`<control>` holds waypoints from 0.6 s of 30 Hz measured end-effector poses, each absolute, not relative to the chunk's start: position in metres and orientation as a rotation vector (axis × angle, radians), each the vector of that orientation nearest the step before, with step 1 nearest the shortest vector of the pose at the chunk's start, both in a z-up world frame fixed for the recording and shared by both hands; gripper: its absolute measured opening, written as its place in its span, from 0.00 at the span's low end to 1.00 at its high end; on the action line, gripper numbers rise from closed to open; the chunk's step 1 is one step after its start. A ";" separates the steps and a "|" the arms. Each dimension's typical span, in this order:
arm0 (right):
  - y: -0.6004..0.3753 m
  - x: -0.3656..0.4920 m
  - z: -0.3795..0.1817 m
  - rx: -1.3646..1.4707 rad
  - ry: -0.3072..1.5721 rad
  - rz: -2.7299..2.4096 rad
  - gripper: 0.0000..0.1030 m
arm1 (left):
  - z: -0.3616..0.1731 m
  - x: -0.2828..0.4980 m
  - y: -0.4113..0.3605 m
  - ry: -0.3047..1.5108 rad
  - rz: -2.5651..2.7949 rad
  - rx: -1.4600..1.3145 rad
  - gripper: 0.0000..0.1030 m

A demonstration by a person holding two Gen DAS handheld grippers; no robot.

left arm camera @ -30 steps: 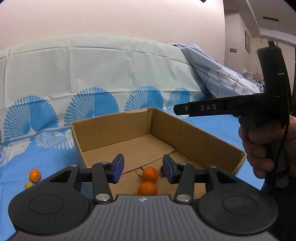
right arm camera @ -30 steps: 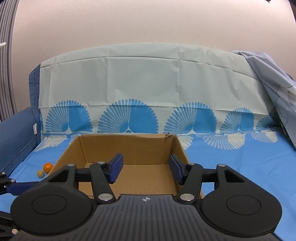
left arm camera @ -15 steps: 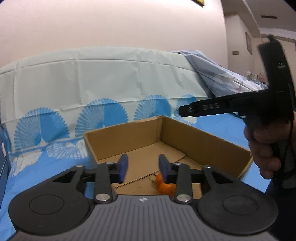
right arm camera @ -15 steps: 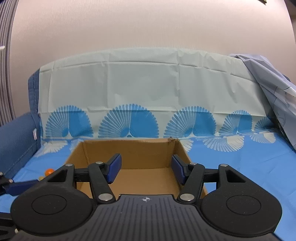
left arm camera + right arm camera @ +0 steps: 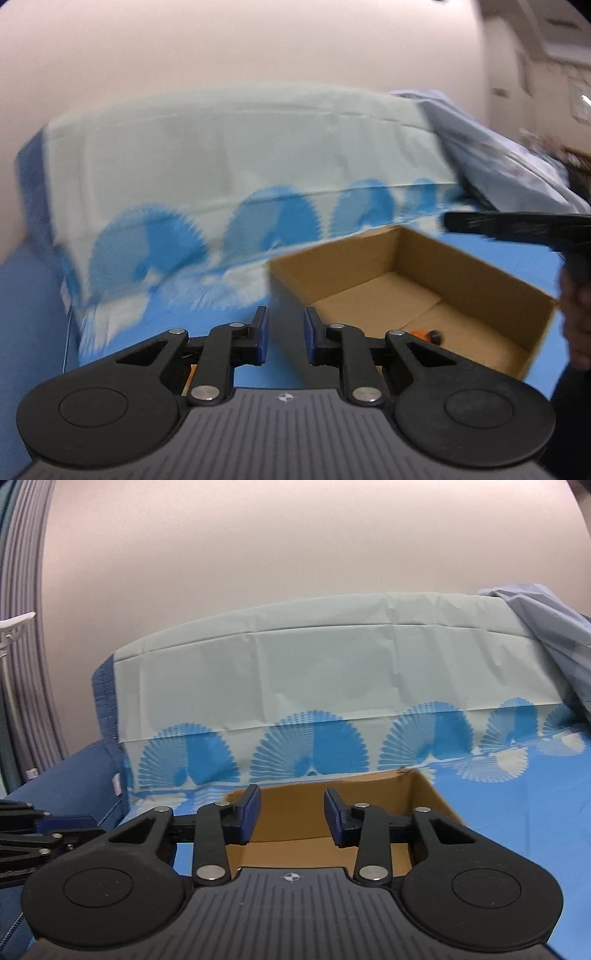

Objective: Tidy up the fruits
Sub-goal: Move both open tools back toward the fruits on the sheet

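Observation:
The open cardboard box (image 5: 332, 266) lies on the blue cloth, to the right of my left gripper (image 5: 286, 332). Its jaws are closing to a narrow gap, with nothing between them and blue cloth beyond. One orange fruit (image 5: 419, 333) rests on the box floor, half hidden behind the gripper's right linkage. A sliver of another orange fruit (image 5: 190, 373) shows under the left linkage. My right gripper (image 5: 291, 816) hovers in front of the box (image 5: 369, 779), its jaws closing on nothing. The left gripper's tip (image 5: 66, 819) pokes in at that view's left edge.
A pale sheet with blue fan prints (image 5: 314, 686) drapes over the backrest behind the box. A dark blue armrest (image 5: 74, 786) rises at the left. Crumpled grey-blue fabric (image 5: 498, 158) lies at the right. A hand (image 5: 576, 314) holds the right gripper's handle beside the box.
The left gripper swung left, so the box now sits right of its fingers, and its jaws narrowed, empty. The right gripper's jaws narrowed too, and the box sits lower in its view.

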State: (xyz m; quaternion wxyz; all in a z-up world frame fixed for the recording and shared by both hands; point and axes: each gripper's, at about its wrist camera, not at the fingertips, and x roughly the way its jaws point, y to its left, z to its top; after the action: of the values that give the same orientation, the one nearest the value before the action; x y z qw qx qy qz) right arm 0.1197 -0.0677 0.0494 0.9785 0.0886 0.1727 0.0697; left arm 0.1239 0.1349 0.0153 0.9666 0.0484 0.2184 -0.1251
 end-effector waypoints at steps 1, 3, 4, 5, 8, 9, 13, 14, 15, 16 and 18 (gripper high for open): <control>-0.063 0.120 0.049 0.177 0.351 0.152 0.37 | 0.012 0.130 0.144 0.487 -0.209 0.043 0.21; -0.055 0.120 0.049 0.170 0.355 0.174 0.36 | 0.017 0.133 0.161 0.452 -0.163 -0.060 0.21; -0.050 0.119 0.049 0.164 0.356 0.185 0.36 | 0.017 0.134 0.170 0.450 -0.155 -0.119 0.21; -0.046 0.119 0.049 0.159 0.355 0.195 0.34 | 0.017 0.135 0.176 0.454 -0.138 -0.155 0.21; -0.034 0.117 0.048 0.138 0.356 0.232 0.33 | 0.017 0.136 0.187 0.448 -0.114 -0.224 0.21; -0.030 0.117 0.048 0.129 0.356 0.242 0.33 | 0.017 0.138 0.188 0.453 -0.111 -0.229 0.21; -0.024 0.120 0.047 0.118 0.367 0.262 0.30 | 0.015 0.145 0.187 0.480 -0.100 -0.216 0.21; -0.023 0.122 0.046 0.123 0.370 0.263 0.30 | 0.014 0.146 0.188 0.483 -0.098 -0.220 0.21; -0.023 0.123 0.046 0.129 0.373 0.262 0.30 | 0.014 0.148 0.190 0.486 -0.096 -0.224 0.21; -0.023 0.124 0.046 0.136 0.375 0.261 0.30 | 0.012 0.150 0.191 0.488 -0.094 -0.228 0.21; -0.023 0.125 0.045 0.147 0.377 0.261 0.30 | 0.011 0.151 0.192 0.492 -0.088 -0.233 0.21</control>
State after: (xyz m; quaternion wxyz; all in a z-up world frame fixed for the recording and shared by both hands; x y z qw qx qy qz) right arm 0.1254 -0.0234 0.0450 0.9712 0.0728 0.1868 0.1291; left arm 0.1505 0.1922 0.0106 0.9622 -0.1149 0.2430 -0.0436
